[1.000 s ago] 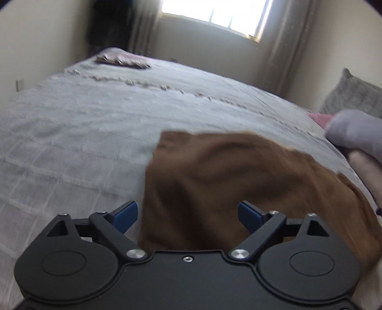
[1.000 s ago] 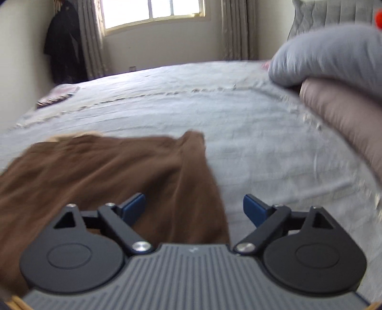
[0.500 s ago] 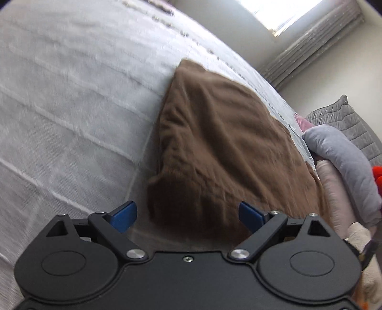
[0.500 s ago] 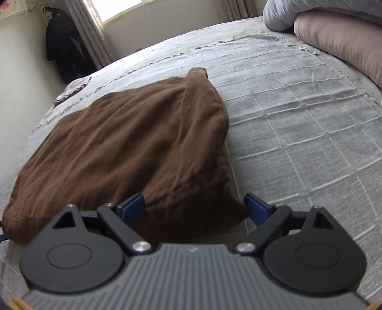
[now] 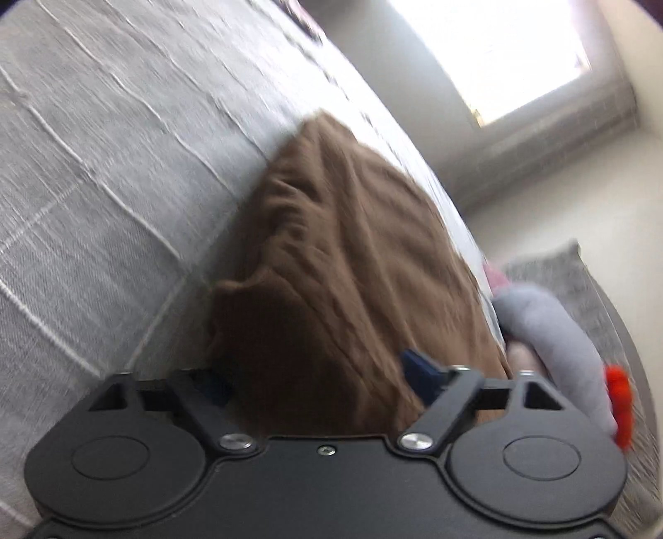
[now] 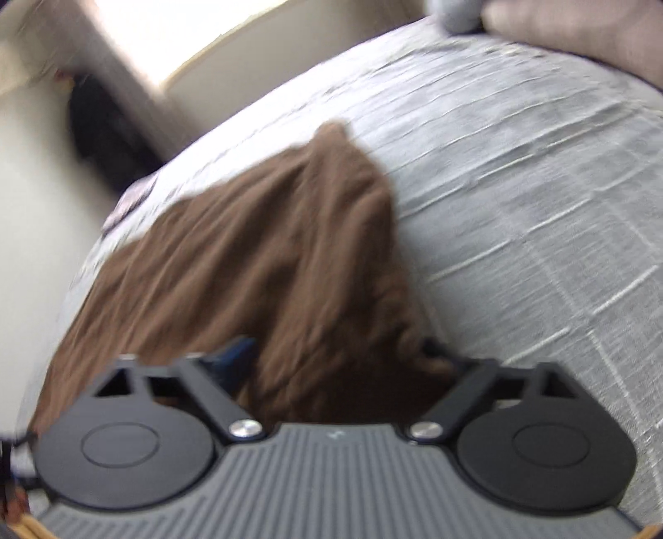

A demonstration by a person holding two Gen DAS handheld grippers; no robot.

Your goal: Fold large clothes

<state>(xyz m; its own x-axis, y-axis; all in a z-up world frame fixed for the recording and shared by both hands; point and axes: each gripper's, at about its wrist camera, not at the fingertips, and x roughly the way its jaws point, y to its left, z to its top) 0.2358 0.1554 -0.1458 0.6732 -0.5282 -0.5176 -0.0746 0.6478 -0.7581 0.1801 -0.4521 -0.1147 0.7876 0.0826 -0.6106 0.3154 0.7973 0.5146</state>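
Observation:
A brown garment [image 5: 352,257] lies in a folded heap on the grey checked bedspread [image 5: 91,174]. My left gripper [image 5: 317,379] sits low over its near left corner. The jaws are closing with brown cloth between the blue fingertips [image 5: 418,371], and the left tip is half buried in the fabric. In the right wrist view the same garment [image 6: 257,257] spreads to the left. My right gripper [image 6: 335,356] is down on the near right corner, jaws closing around bunched cloth that hides its right fingertip. Both views are blurred and tilted.
Pillows [image 6: 580,25] and a grey soft toy [image 5: 551,331] with a red part lie at the head of the bed. A bright window [image 5: 497,49] and curtains stand beyond the bed. Dark clothing [image 6: 107,132] hangs by the far wall. The bedspread [image 6: 518,166] stretches wide on both sides.
Both grippers have sunk onto the garment's near edge and rolled, tilting the views. Their jaws have narrowed, and the cloth now fills the gap between the fingers.

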